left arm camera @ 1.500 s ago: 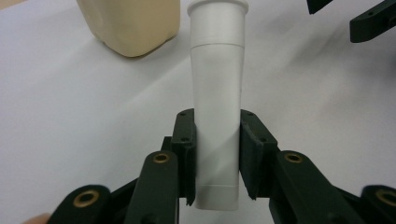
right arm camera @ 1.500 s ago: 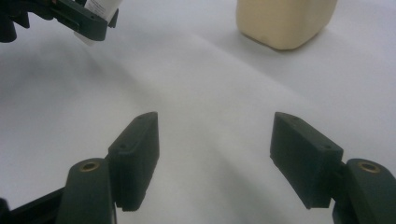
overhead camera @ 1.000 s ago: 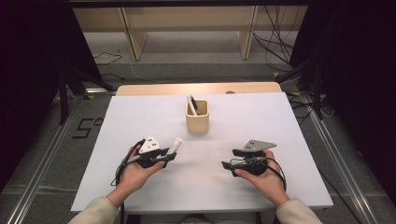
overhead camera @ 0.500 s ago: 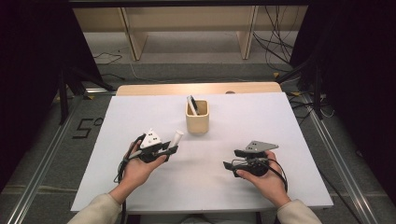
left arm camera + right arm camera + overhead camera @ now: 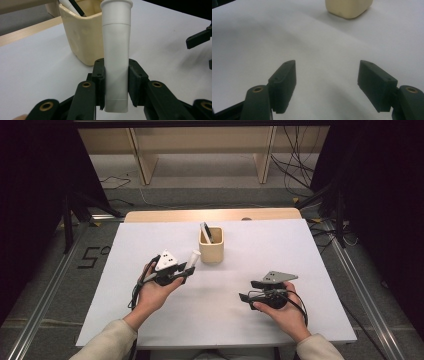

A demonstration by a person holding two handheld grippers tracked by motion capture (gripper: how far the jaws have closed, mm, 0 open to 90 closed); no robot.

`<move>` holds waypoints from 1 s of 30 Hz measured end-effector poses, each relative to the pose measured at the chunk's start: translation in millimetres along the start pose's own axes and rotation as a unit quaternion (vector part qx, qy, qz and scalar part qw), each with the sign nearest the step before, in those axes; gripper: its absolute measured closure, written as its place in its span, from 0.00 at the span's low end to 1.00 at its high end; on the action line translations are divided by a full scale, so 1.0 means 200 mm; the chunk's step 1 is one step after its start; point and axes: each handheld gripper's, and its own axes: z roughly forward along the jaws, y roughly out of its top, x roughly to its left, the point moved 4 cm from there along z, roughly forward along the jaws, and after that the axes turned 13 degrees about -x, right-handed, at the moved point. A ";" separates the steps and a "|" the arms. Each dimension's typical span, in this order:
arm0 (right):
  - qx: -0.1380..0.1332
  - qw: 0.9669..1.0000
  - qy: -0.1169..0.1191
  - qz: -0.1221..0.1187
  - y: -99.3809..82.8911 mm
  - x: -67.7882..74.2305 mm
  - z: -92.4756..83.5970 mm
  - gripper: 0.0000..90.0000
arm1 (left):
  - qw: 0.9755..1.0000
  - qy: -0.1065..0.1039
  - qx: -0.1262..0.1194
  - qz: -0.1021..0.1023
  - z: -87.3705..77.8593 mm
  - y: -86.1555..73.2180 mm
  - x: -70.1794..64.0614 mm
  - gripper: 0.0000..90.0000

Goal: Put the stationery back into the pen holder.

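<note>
Left tongs (image 5: 116, 82) are clamping a white tube (image 5: 117, 50) w/ a flared cap, held above the worktop (image 5: 150, 320) and pointing at the cream holder (image 5: 211, 246) just ahead of them. Pickup looks done; what's left, prob., is tipping the tube up & dropping it into the holder, which is already holding a white and a dark item. Tube is looking smooth, matte, flattened at its crimped end. Right tongs (image 5: 327, 85) are sitting released w/ nothing between them, holder well ahead.
</note>
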 end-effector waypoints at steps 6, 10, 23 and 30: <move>-0.002 1.000 0.000 0.000 0.00 0.00 0.00 0.36 | 1.000 0.002 -0.007 -0.001 0.03 0.03 0.01 0.78; -0.002 1.000 0.000 0.000 0.00 0.00 0.00 0.36 | 1.000 0.004 -0.007 0.000 0.05 0.04 0.01 0.78; -0.001 1.000 -0.001 0.002 0.00 0.00 0.00 0.35 | 1.000 0.004 -0.024 -0.004 0.10 0.11 0.01 0.78; -0.002 1.000 0.000 0.000 0.00 0.00 0.00 0.35 | 0.999 0.006 -0.031 -0.008 0.12 0.14 0.02 0.78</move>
